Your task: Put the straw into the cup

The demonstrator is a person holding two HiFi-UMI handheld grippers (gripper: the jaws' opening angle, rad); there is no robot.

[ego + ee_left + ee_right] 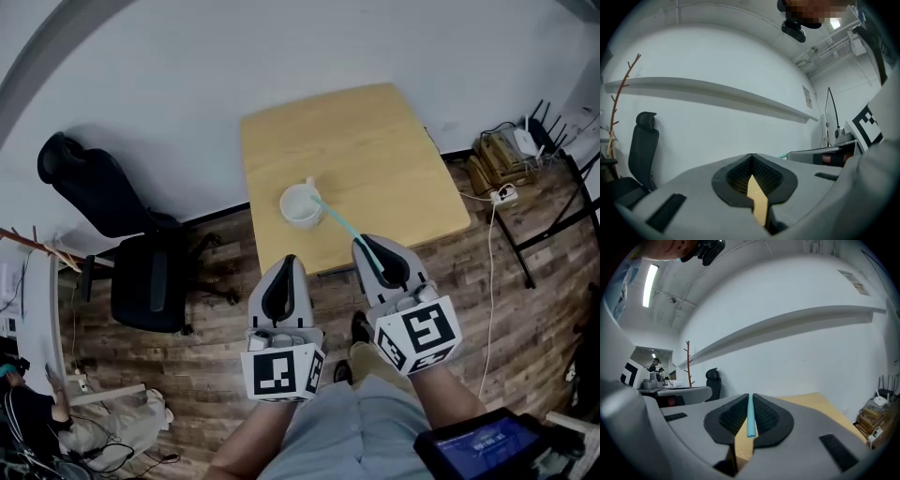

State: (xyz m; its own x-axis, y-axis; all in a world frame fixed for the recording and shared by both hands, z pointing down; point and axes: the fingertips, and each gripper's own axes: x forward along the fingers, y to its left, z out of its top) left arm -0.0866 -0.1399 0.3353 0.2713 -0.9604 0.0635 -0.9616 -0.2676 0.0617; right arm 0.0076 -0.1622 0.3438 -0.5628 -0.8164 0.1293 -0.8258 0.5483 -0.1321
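Note:
A white cup point(301, 205) stands near the front edge of the light wooden table point(375, 150). A teal straw point(342, 228) runs from my right gripper point(362, 244) up and left, and its far tip reaches the cup's right rim. That gripper is shut on the straw point(751, 418), which lies pinched along the line where the black pads meet in the right gripper view point(751, 397). My left gripper point(289, 260) hovers just off the table's front edge, below the cup, shut with nothing in it point(752, 157). Whether the tip is inside the cup I cannot tell.
A black office chair point(141, 272) stands on the wood floor to the left. Boxes and cables point(511, 155) lie on the floor at the table's right. A tablet screen point(478, 445) shows at bottom right. A white wall lies behind the table.

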